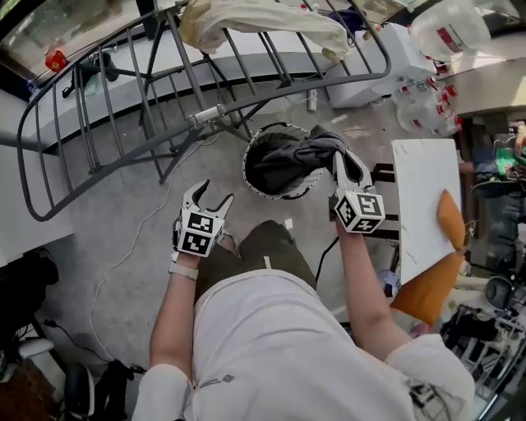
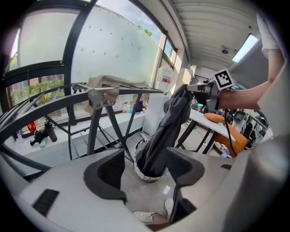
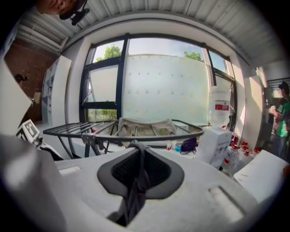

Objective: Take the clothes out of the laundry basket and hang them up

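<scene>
In the head view my right gripper (image 1: 339,160) is shut on a dark grey garment (image 1: 302,153), held up over the round laundry basket (image 1: 250,176). The right gripper view shows the cloth (image 3: 137,177) pinched between the closed jaws of that gripper (image 3: 140,166). My left gripper (image 1: 212,194) hovers open and empty to the left of the basket. From the left gripper (image 2: 145,172) I see the garment (image 2: 166,131) stretched from the basket (image 2: 139,169) up to the right gripper (image 2: 203,89). The grey drying rack (image 1: 164,74) stands beyond, with a beige cloth (image 1: 263,20) on it.
A white table (image 1: 423,193) and an orange cushion (image 1: 448,218) stand at the right. A white box (image 1: 366,70) and water bottles (image 1: 436,90) sit behind the basket. A thin cable (image 1: 136,242) runs over the floor at the left. The rack's legs (image 1: 197,123) reach down near the basket.
</scene>
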`<state>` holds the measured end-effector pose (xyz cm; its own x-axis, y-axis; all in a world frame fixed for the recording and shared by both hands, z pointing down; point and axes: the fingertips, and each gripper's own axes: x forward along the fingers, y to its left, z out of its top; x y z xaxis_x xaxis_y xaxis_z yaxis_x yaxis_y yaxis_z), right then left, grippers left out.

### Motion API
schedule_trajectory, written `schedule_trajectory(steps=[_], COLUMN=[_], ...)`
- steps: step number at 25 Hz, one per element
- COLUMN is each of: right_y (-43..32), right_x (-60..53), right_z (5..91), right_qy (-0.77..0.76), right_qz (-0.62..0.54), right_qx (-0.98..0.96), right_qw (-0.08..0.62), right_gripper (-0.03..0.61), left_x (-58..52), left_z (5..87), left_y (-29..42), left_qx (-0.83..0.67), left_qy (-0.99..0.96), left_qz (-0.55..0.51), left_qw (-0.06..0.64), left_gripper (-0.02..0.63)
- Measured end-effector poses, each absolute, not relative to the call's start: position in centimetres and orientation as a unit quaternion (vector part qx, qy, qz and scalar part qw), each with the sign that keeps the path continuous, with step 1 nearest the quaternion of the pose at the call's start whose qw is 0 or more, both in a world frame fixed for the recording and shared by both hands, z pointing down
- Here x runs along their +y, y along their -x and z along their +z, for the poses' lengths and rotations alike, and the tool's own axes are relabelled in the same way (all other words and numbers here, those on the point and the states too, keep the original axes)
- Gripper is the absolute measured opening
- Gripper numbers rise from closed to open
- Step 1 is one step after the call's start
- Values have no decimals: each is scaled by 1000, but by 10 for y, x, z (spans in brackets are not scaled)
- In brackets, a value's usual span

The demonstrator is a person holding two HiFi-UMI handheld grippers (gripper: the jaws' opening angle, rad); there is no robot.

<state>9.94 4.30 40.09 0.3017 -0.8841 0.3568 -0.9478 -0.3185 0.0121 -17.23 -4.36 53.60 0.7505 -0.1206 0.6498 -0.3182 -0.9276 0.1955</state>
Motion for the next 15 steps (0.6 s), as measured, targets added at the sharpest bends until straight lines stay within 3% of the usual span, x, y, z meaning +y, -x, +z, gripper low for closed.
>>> schedule_trajectory(steps=[15], right_y=[-76], right_x=[103], right_z=[165], right_qy=[-774], right_qz=[-46], right_qx=[-630], right_qw=[-41], right_gripper=[34], left_x=[23], left_z=[464], left_y=[69], left_qx=[-14], left_qy=[-960], left_qz=[275], left_qw=[59], left_gripper=[284])
